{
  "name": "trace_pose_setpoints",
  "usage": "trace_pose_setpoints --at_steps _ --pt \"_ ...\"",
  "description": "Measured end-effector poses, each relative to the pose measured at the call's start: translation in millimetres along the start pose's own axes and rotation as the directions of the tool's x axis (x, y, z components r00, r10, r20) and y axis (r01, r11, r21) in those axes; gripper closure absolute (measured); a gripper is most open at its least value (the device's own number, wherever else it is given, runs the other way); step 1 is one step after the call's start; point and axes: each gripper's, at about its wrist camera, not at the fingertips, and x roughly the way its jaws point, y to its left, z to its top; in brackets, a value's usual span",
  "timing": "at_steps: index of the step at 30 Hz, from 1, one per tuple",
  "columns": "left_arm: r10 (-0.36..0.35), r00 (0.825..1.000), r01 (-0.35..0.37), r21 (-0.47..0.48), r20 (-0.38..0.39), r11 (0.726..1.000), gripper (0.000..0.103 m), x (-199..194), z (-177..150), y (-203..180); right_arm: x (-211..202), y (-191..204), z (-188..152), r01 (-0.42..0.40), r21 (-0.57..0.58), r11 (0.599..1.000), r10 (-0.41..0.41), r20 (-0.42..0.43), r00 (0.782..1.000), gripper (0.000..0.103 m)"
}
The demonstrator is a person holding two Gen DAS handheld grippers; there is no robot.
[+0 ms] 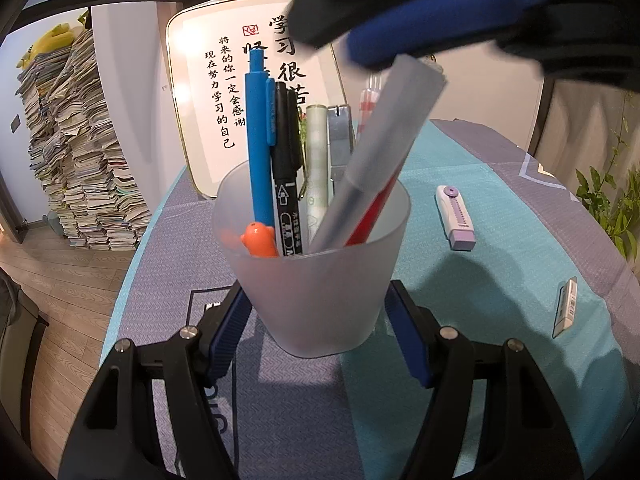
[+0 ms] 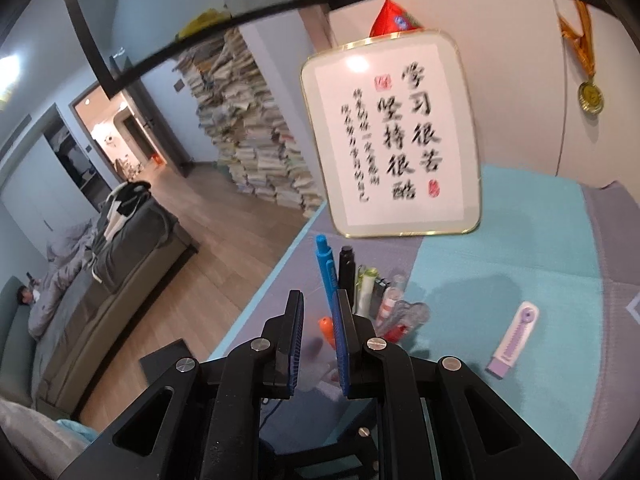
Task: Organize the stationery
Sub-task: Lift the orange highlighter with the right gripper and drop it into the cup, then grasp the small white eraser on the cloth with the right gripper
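The left gripper (image 1: pixel 318 320) holds its jaws around the frosted, tapered plastic cup (image 1: pixel 316 280), which stands on the quilted teal-and-grey surface (image 1: pixel 500 264) packed with pens. Above it the right gripper (image 2: pixel 318 340) hovers, jaws narrow and empty. Only the left view shows the flat white eraser (image 1: pixel 566 306), right of the lilac correction tape (image 1: pixel 456 216).

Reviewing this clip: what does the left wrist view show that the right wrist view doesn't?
Only the left wrist view shows the left gripper clamped on the cup, and a white eraser. Only the right wrist view shows a medal and a sofa. Both show the blue pen, black marker, purple eraser and calligraphy frame.
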Motion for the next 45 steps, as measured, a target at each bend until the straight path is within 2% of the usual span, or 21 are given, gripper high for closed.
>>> trace_pose_setpoints --at_steps 2,5,7,9,11,14,16,19,25,33,37,41,45 --pt "0.000 1.000 0.000 0.000 0.000 1.000 0.035 0 0 0 -16 -6 -3 0.025 0.006 1.000 -0.025 0.027 0.999 0.088" --pt "0.000 1.000 0.000 0.000 0.000 1.000 0.035 0 0 0 -40 -26 -15 0.112 0.051 0.992 -0.115 0.041 0.993 0.087" --pt "0.000 1.000 0.000 0.000 0.000 1.000 0.035 0 0 0 -54 -47 -26 0.176 0.118 0.977 -0.180 0.030 0.983 0.077" --pt "0.000 1.000 0.000 0.000 -0.003 1.000 0.035 1 0 0 -66 -73 -41 0.241 0.215 0.947 -0.245 -0.004 0.969 0.060" --pt "-0.001 1.000 0.001 -0.001 -0.005 1.000 0.035 2 0 -1 -73 -103 -61 0.308 0.320 0.896 -0.302 -0.069 0.951 0.060" --pt "-0.001 1.000 0.001 -0.001 -0.007 1.000 0.035 3 1 -1 -77 -132 -87 0.372 0.423 0.826 -0.336 -0.160 0.928 0.060" --pt "-0.002 1.000 0.002 -0.001 -0.007 1.000 0.035 2 0 -1 -75 -148 -103 0.385 0.480 0.788 -0.322 -0.213 0.923 0.060" --pt "-0.002 1.000 0.002 -0.002 -0.009 1.000 0.035 3 0 -2 -67 -156 -112 0.385 0.508 0.771 -0.293 -0.254 0.922 0.060" --pt "-0.002 1.000 0.002 -0.002 -0.010 1.000 0.035 4 0 -1 -56 -152 -117 0.374 0.496 0.784 -0.267 -0.275 0.924 0.060" --pt "-0.002 1.000 0.002 -0.002 -0.009 1.000 0.035 4 0 -1 -52 -159 -126 0.393 0.509 0.766 -0.266 -0.306 0.914 0.060" --pt "-0.002 1.000 0.002 -0.002 -0.010 1.000 0.035 4 0 -1 -44 -161 -125 0.353 0.526 0.773 -0.221 -0.298 0.929 0.060" --pt "-0.002 1.000 0.002 -0.002 -0.009 1.000 0.035 3 0 -1 -35 -159 -115 0.336 0.525 0.782 -0.210 -0.286 0.935 0.060" --pt "-0.002 1.000 0.002 -0.002 -0.010 1.000 0.035 4 0 -1 -29 -148 -100 0.222 0.525 0.822 -0.129 -0.208 0.970 0.059"
